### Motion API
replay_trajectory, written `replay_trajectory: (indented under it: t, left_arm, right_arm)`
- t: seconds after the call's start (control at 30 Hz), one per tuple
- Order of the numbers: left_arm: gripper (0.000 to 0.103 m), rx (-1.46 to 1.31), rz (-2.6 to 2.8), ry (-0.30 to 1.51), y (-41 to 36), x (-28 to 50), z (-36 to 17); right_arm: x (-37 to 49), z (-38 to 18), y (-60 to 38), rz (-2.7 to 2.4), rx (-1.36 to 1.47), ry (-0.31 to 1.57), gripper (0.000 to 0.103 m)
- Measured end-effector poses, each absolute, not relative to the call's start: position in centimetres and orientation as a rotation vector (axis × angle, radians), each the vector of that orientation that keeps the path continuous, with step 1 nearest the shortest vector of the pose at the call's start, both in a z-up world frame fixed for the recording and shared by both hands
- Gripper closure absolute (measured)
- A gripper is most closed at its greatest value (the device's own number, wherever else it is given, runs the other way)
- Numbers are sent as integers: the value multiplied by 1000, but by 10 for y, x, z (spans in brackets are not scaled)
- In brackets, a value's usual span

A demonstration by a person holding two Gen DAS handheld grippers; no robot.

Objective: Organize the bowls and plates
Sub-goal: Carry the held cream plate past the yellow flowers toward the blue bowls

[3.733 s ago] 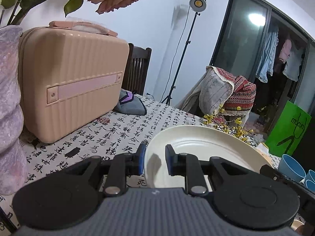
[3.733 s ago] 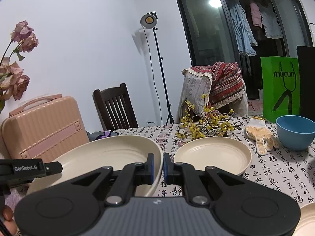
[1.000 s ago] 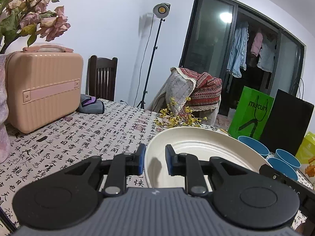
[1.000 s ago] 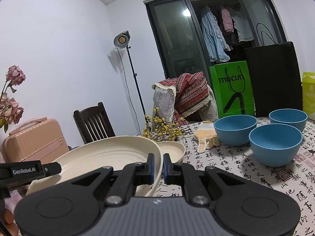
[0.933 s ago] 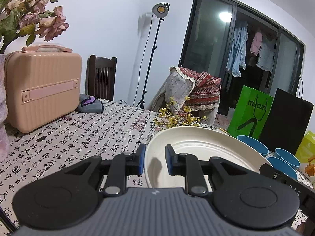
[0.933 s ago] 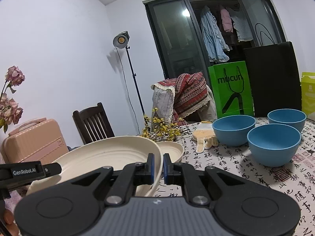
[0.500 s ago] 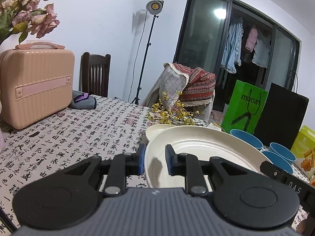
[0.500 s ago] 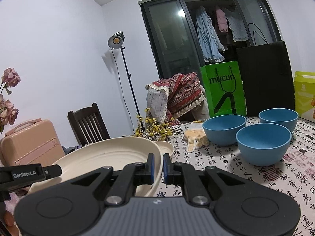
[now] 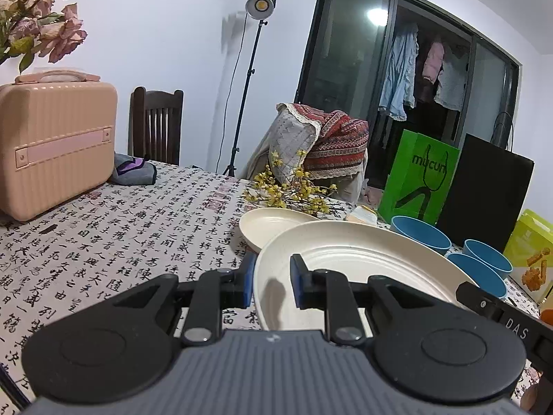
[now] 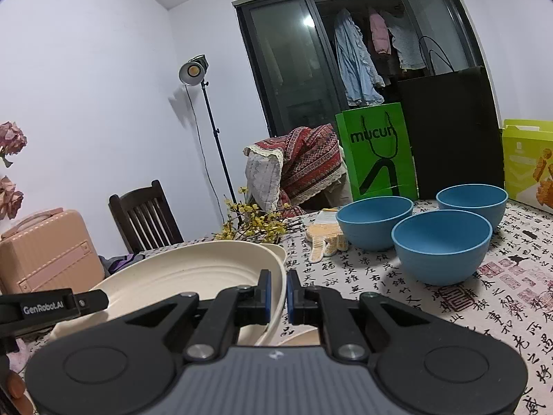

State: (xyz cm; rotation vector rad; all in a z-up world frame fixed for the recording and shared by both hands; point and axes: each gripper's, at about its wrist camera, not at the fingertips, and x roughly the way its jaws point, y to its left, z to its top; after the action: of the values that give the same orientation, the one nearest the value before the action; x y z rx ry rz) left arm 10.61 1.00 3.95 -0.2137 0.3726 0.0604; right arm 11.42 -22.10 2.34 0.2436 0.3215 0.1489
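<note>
The left claw (image 9: 269,282) is closed narrow on the near left rim of a large round cream plate (image 9: 349,259), one blue pad outside the rim and one inside, and the right claw (image 10: 276,292) pinches the opposite rim of the same plate very tight, so both claws carry it together above the desk (image 9: 114,242) with the black calligraphy cloth. Compared with a few seconds ago, the view has swung away from the peach hard-shell suitcase (image 9: 55,141), which filled the left side before and now stands well apart, and a smaller round cream plate (image 9: 273,224) has come into view just beyond the far edge of the carried plate, lying flat on the desk. From the right wrist view its rim shows just behind the big plate's edge. Three round blue bowls (image 10: 442,245) stand close together on the right, near a green paper bag (image 10: 376,152), and some yellow flower twigs (image 9: 290,193) lie behind the small plate. I judge that the carrying is almost finished and the plates are being brought together; whether the big plate should go under or beside the small one I cannot tell. Lowering it onto the smaller plate would rest badly, so care is needed there.
</note>
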Motion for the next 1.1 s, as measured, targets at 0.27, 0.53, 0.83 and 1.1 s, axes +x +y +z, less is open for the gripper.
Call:
replay_trajectory:
  t: [0.27,0.53,0.83,1.1]
  left_arm:
    - [82,-199,47,380,-3,104,36]
    - [82,-181,29,397,-15,104,30]
    - [82,-150,4,412,-33,103,24]
    - [82,-127,-13,419,-47,102,19]
  right_arm:
    - [111,21,-233,136,249,321,94]
    - [106,16,-244,119,252,327,94]
    - [99,9,-262,97,261,334,94]
    - [94,3,-276,80,268,341,94]
